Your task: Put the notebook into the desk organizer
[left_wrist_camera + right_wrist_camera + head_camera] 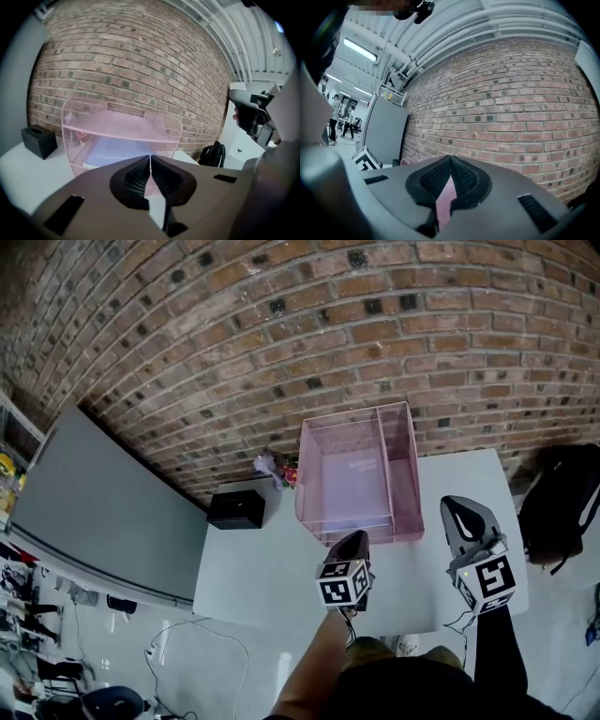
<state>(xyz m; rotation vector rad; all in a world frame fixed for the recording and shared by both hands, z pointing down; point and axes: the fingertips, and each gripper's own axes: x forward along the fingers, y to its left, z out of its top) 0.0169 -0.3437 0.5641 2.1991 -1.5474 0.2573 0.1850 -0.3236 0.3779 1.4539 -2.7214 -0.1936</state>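
Observation:
The pink wire desk organizer (306, 474) stands on the white table (253, 568) against the brick wall. A pale lavender notebook (352, 486) lies flat on its lower tier; the left gripper view shows the notebook (115, 152) under the organizer's upper shelf (122, 126). My left gripper (354, 540) hovers just in front of the organizer, jaws shut and empty (150, 159). My right gripper (462, 512) is held to the organizer's right, raised and pointing at the wall, also shut with nothing in it (450, 159).
A black box (236, 509) sits at the table's back left, with small flowers (274, 467) beside it. A black backpack (562, 502) lies on the floor to the right. A grey panel (94, 493) stands to the left.

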